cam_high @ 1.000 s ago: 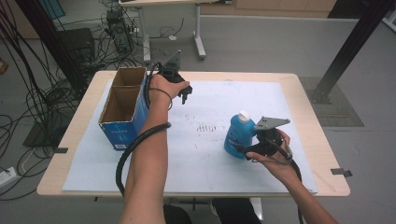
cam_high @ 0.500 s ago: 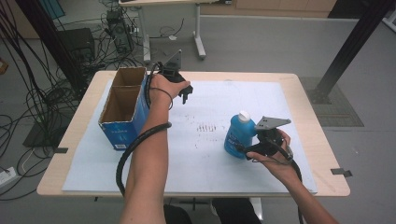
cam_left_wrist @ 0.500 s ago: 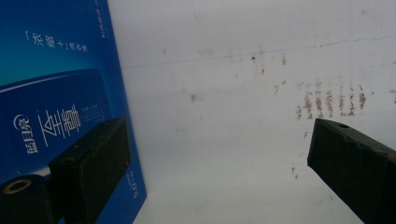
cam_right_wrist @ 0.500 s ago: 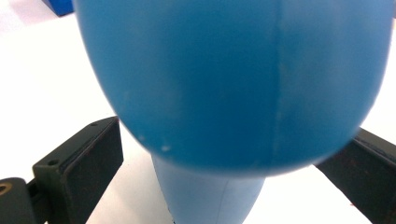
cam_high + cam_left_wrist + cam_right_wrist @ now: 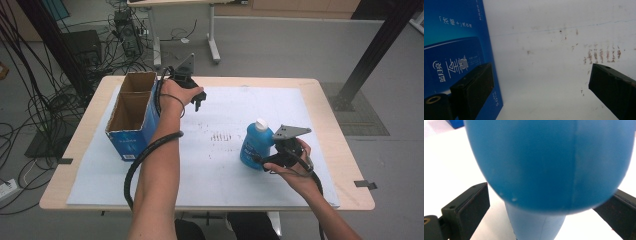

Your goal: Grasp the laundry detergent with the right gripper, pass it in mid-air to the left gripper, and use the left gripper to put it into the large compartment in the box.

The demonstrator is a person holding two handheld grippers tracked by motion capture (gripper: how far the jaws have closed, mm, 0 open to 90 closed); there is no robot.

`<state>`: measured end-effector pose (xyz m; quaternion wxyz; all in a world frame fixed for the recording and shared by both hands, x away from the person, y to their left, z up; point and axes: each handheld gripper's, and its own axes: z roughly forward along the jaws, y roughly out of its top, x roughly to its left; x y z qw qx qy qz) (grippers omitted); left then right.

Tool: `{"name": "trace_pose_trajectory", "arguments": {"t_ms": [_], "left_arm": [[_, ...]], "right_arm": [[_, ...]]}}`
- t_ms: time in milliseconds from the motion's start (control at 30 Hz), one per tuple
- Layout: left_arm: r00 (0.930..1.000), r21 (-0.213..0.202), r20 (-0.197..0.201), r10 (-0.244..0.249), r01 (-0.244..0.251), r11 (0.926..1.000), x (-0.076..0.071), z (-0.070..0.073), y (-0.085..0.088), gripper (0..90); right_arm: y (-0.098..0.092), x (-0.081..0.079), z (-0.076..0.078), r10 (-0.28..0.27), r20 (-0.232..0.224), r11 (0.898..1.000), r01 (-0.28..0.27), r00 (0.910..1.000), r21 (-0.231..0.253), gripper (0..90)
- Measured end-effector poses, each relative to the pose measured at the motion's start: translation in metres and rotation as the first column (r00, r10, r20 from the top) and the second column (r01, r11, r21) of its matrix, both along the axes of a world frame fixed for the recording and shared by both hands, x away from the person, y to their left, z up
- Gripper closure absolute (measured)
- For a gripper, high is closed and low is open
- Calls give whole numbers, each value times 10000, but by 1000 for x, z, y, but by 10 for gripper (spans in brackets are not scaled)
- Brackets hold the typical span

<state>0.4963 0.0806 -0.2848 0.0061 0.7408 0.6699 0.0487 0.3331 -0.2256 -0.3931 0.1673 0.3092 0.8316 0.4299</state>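
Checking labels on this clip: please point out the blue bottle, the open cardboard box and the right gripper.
blue bottle (image 5: 251, 146): high view, on its blue body.
cardboard box (image 5: 131, 143): high view, on its blue front wall.
right gripper (image 5: 261, 161): high view, midway between its fingers, at the bottle's base.

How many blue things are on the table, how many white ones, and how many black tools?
Blue: 2, the blue box and the blue bottle
White: 1, the white sheet
Black tools: 2, the left tool and the right tool
Total: 5
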Motion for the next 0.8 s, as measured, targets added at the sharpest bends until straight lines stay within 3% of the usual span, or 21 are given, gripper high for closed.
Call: {"name": "trace_pose_trajectory", "arguments": {"t_ms": [800], "left_arm": [[10000, 15, -8, -60, 60, 10000, 0, 0, -3, 66]], "right_arm": [[1, 0, -1, 35, 9, 10000, -35, 10000, 29, 20]]}}
